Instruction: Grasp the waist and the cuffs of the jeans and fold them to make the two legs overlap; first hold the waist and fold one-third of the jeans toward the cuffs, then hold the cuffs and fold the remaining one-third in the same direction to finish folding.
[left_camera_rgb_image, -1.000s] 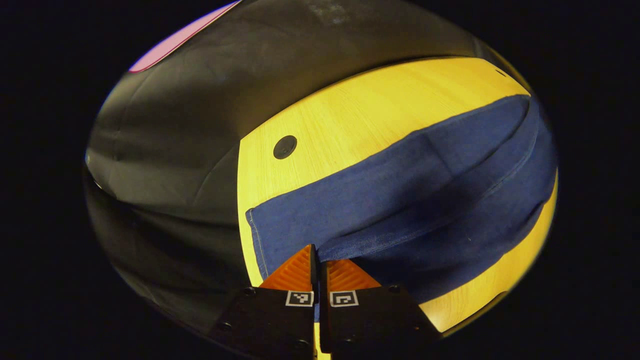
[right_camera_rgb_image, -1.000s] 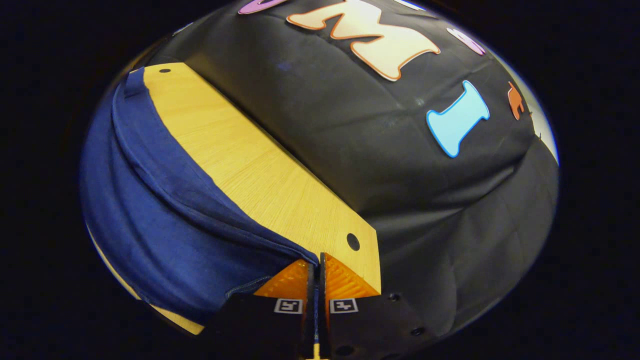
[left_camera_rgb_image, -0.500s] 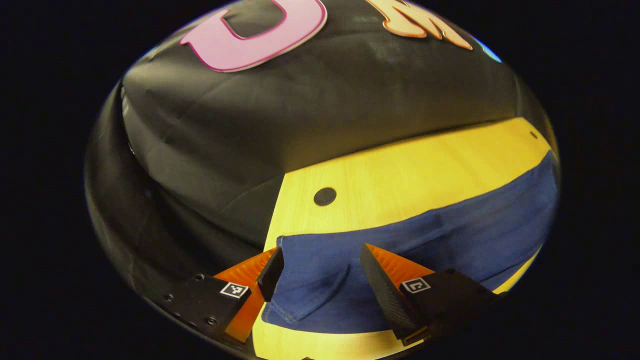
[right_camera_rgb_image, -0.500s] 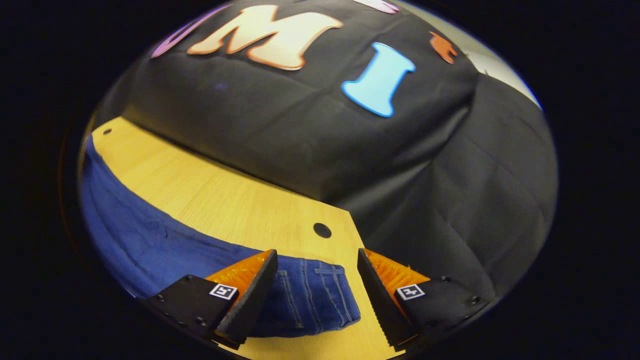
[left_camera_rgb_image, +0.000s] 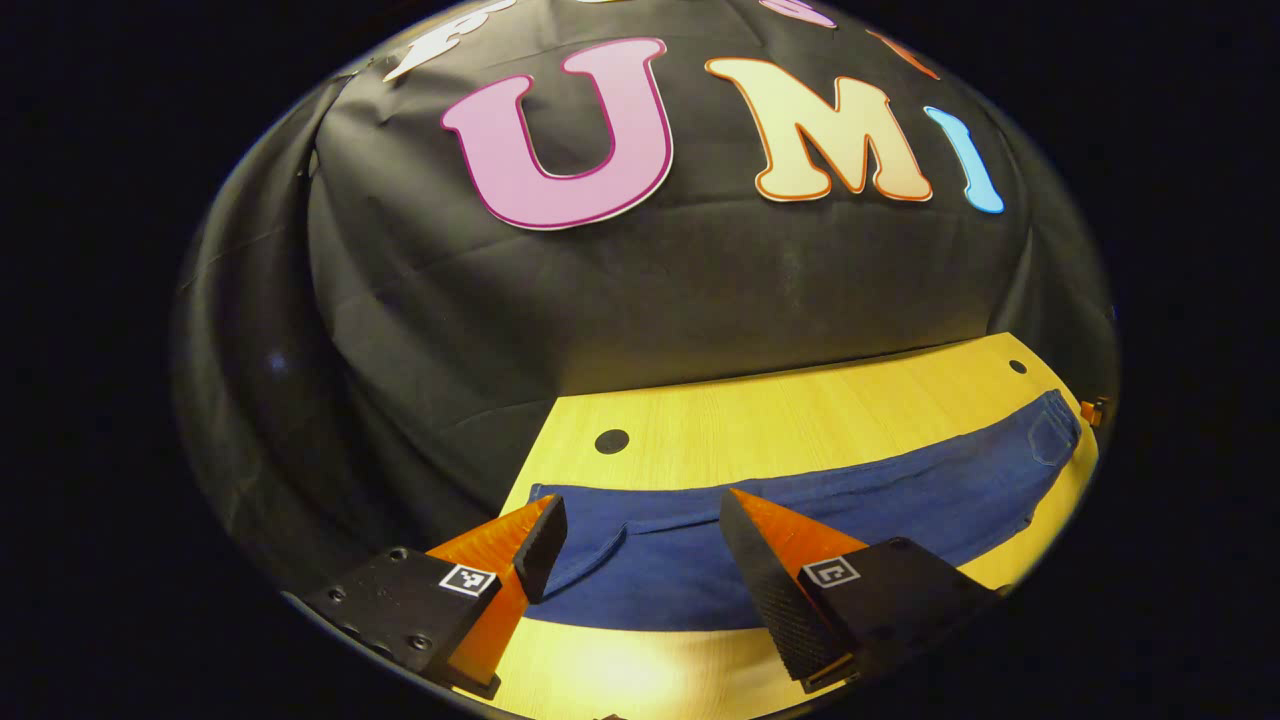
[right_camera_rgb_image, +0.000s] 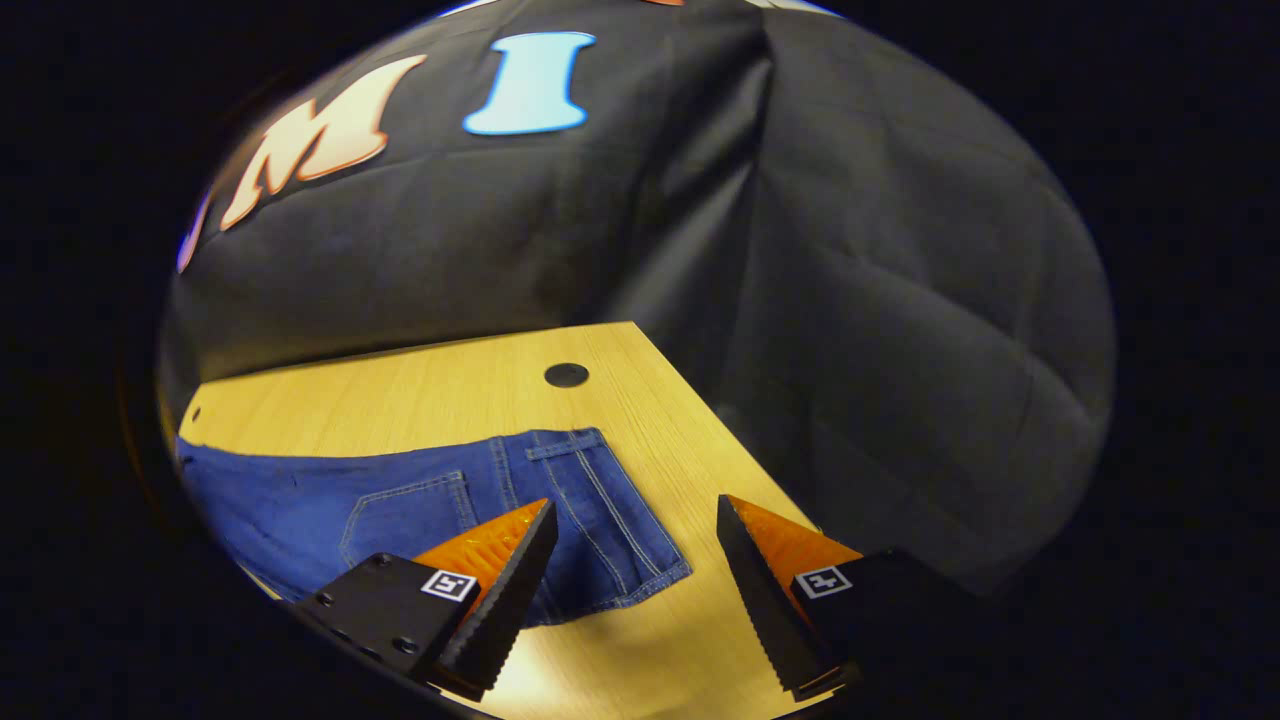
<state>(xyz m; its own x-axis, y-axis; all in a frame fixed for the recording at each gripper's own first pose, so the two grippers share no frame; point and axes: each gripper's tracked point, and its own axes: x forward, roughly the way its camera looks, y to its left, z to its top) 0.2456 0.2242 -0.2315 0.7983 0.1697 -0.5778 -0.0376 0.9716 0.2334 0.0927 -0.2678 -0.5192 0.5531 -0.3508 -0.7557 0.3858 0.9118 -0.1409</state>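
The blue jeans (left_camera_rgb_image: 850, 505) lie flat in a long strip across the wooden table (left_camera_rgb_image: 800, 410), one leg folded over the other. In the left gripper view the cuff end (left_camera_rgb_image: 560, 500) sits at the table's left side. My left gripper (left_camera_rgb_image: 640, 535) hangs open just above and in front of it, touching nothing. In the right gripper view the waist end (right_camera_rgb_image: 610, 520), with its back pocket (right_camera_rgb_image: 405, 510), lies near the table's right edge. My right gripper (right_camera_rgb_image: 632, 555) is open above the waist corner, and nothing is between its fingers.
The table has a round dark hole near each back corner (left_camera_rgb_image: 611, 441) (right_camera_rgb_image: 566, 375). The booth's black cloth wall stands right behind the table and drapes past both side edges. A bare wood strip (right_camera_rgb_image: 600, 660) runs along the front.
A second ago both grippers were shut on the jeans' lifted edge. They opened, let the cloth drop flat, and have since drawn back and up from the table.
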